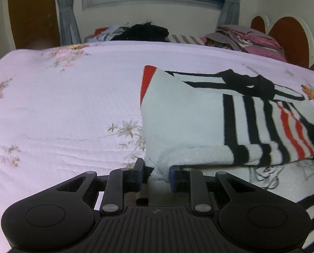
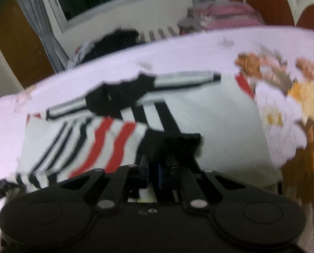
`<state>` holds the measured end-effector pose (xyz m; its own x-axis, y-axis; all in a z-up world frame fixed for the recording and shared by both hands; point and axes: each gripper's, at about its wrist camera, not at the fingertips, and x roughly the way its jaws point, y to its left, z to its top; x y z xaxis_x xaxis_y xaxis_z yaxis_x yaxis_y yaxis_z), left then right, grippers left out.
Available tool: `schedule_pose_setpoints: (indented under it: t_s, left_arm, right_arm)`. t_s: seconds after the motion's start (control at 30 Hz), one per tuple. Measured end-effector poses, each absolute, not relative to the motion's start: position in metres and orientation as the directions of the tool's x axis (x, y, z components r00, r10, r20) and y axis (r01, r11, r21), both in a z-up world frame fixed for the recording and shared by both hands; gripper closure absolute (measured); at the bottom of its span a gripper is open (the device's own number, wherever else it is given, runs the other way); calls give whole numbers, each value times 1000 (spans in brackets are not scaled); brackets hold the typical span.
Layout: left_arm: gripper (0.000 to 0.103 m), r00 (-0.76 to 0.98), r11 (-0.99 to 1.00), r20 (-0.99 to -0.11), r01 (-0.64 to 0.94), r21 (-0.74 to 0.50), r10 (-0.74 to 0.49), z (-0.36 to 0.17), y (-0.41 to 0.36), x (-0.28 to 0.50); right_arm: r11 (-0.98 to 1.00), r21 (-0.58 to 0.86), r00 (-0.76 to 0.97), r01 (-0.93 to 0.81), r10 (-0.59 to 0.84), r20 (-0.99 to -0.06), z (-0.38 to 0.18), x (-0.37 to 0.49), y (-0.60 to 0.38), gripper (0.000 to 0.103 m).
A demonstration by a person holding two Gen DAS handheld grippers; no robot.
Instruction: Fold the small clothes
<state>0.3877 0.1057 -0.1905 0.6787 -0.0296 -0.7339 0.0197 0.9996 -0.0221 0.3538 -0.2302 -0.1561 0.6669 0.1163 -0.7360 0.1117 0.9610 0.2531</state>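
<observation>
- Just ahead of the left gripper [image 1: 156, 174], in the left wrist view, a white knitted corner of the small sweater [image 1: 184, 116] sits between the blue pads; the jaws stand narrow, and the cloth bunches there as if pinched, so I judge it held.
- From that corner the sweater runs away to the right and far side across the bed [image 1: 62, 105]. A folded-over flap with black and red stripes lies on top, and the black collar sits at the far edge.
- The garment's near hem runs roughly left to right, so the left gripper holds its left end.
- At the near edge of the right wrist view, which is blurred, the right gripper [image 2: 154, 168] shows its jaws almost together. A dark cuff or hem of the sweater [image 2: 220, 126] lies right at the tips; whether cloth is actually clamped I cannot tell.
- Here the sweater spreads ahead and to the left of the jaws, its collar toward the far side.
- The two grippers seem to stand along the same near edge, left and right, which suits lifting that hem toward the collar.
</observation>
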Motion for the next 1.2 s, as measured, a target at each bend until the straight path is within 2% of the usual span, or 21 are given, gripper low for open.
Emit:
schedule_pose_setpoints:
  t_s: [0.03,0.07,0.1,0.17,0.3,0.53,0.83,0.87,0.9,0.97,1.0,1.1,1.17,1.2]
  left_arm:
    - [76,666,999,-745,27,-34,-43,-188,108,387]
    - [61,652,998,-756,35,-48,-59,-186,110,385]
    - [42,641,997,-763,43,-67,-79,-183,114,382]
    - [32,645,996,-759,41,-80,-87,-176,120,373]
    - [32,665,994,-742,7,-111,-87,-162,131,370]
    - [32,699,993,-713,-40,-113,-53,-162,131,430]
    - [33,694,978,-718,-102,-183,-62,-186,132,505]
    - [39,697,979,-714,-100,-180,-60,-189,131,511]
    - [61,699,981,-713,-96,-170,-55,-192,129,517]
    - [75,681,984,-731,-101,-148,-40,-201,126,527]
    - [75,681,983,-732,-115,-144,-28,-205,125,530]
    - [75,698,982,-716,-140,-128,6,-210,125,536]
    - [75,698,979,-716,-155,-134,12,-210,126,538]
    - [75,698,978,-716,-157,-135,13,-209,126,539]
  right_arm:
    - [955,266,678,129,111,-727,-155,351,-234,79]
    - [951,277,688,141,107,-718,-152,349,-238,72]
    - [945,293,698,144,112,-707,-149,347,-243,63]
    - [943,296,704,154,106,-702,-146,346,-250,62]
    - [922,327,703,206,93,-705,-150,354,-268,62]
    - [917,344,678,204,121,-725,-161,374,-265,62]
    - [949,274,719,156,81,-691,-152,373,-253,92]
    - [953,262,740,154,64,-670,-147,371,-253,92]
    - [957,248,760,152,48,-648,-142,368,-253,93]
    - [969,175,770,173,-23,-638,-141,368,-253,96]
    - [970,159,749,185,-34,-661,-147,372,-255,101]
    - [961,192,695,201,-1,-719,-164,379,-266,100]
    - [960,183,716,213,-26,-698,-159,375,-267,87]
    - [956,183,730,228,-44,-682,-155,372,-268,84]
